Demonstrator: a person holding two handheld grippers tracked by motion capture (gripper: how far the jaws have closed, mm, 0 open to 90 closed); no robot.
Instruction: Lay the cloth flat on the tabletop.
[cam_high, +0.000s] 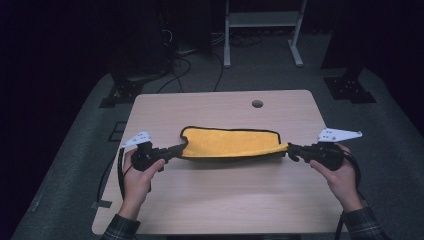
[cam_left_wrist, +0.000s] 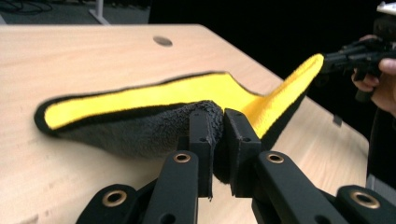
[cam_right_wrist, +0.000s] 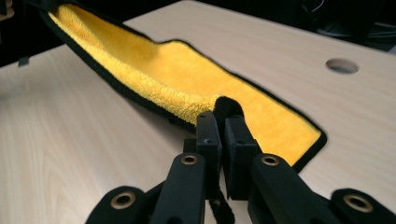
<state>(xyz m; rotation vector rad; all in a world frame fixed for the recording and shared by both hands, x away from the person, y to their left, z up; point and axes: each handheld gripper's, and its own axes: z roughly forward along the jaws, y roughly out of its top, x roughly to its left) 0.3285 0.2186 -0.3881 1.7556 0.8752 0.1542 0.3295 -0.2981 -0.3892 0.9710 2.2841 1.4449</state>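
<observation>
A yellow cloth (cam_high: 230, 142) with a black hem and a grey underside is stretched between both grippers above the wooden table (cam_high: 225, 200). My left gripper (cam_high: 181, 148) is shut on the cloth's near left corner (cam_left_wrist: 212, 116), and the grey underside shows there. My right gripper (cam_high: 289, 148) is shut on the near right corner (cam_right_wrist: 223, 108). The cloth's far edge (cam_right_wrist: 280, 107) rests on the table while the near edge hangs lifted. In the left gripper view the other gripper (cam_left_wrist: 355, 53) holds the far yellow tip.
A round cable hole (cam_high: 257, 104) sits near the table's far edge. Beyond the table stand a white frame's legs (cam_high: 227, 50) and cables on a dark floor. Bare wood lies in front of the cloth.
</observation>
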